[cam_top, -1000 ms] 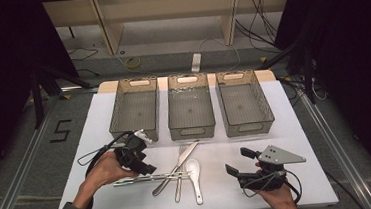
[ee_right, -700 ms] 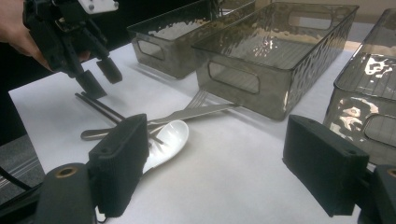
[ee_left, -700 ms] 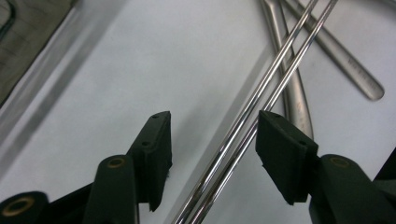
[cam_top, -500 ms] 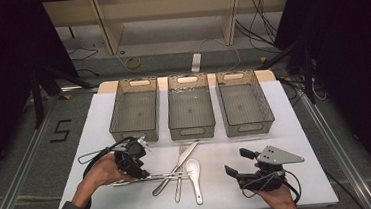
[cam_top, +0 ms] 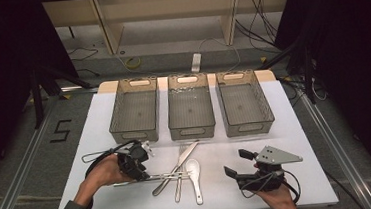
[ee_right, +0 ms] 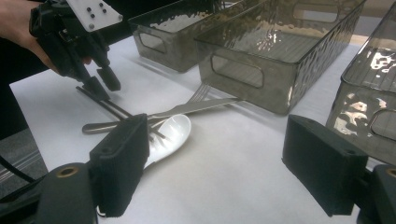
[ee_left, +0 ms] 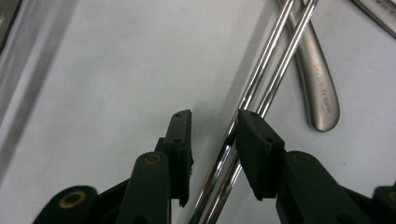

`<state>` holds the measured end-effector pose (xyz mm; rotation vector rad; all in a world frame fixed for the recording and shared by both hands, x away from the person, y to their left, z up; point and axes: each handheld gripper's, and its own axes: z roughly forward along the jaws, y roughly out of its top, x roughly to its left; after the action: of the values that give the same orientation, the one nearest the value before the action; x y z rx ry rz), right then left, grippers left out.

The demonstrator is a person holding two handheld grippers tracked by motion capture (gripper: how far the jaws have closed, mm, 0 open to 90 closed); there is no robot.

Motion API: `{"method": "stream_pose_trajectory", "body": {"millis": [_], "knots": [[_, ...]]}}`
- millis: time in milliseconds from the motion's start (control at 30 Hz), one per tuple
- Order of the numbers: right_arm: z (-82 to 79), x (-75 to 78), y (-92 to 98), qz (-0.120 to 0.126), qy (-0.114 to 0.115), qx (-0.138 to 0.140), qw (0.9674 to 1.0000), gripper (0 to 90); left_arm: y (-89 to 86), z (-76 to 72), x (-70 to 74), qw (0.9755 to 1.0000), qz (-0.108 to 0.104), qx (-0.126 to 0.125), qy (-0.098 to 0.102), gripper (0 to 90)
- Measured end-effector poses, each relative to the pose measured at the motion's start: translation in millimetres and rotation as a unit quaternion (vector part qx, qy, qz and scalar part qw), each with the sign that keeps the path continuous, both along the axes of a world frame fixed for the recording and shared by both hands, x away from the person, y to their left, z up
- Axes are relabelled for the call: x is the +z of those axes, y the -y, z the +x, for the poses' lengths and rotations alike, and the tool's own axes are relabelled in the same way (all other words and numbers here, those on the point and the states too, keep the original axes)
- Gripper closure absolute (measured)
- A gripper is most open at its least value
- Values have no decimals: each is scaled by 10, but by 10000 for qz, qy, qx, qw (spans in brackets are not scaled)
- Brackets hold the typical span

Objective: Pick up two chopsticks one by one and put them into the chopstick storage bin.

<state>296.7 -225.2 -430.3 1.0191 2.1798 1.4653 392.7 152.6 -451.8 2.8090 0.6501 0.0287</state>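
Left gripper [ee_left: 212, 140]: jaws just closing around a pair of metal chopsticks [ee_left: 261, 93] lying on the white tabletop [cam_top: 295, 126], one pad at the rods, the other apart. Right gripper [ee_right: 210, 158]: wide open, holding nothing. Small print on a spoon handle [ee_left: 320, 88] is unreadable; floor mark "5" [cam_top: 61, 130].

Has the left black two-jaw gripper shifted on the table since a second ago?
Yes. The left black two-jaw gripper has dropped down-frame, away from the left clear plastic bin, to straddle the metal chopsticks, jaws just closing around them.
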Motion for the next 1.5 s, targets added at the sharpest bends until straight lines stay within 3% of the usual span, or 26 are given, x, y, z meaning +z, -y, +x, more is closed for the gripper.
{"method": "stream_pose_trajectory", "body": {"millis": [300, 833, 1033, 1267, 1500], "knots": [[3, -4, -3, -12, -8, 35, 10000, 238, 26, -6, -21, 9997, 38, -238, -49, 675], [8, -10, -10, -35, -69, 58, 10000, 240, 103, -28, -85, 9975, 329, -626, -9, 748], [9, -12, -16, -44, -90, 68, 9999, 241, 113, -45, -82, 9957, 390, -832, 77, 783], [9, -13, -16, -41, -96, 78, 9999, 247, 124, -70, -78, 9921, 498, -1142, 177, 808], [10, -14, -18, -46, -120, 91, 9999, 247, 112, -86, -84, 9900, 433, -1303, 314, 834]]}}
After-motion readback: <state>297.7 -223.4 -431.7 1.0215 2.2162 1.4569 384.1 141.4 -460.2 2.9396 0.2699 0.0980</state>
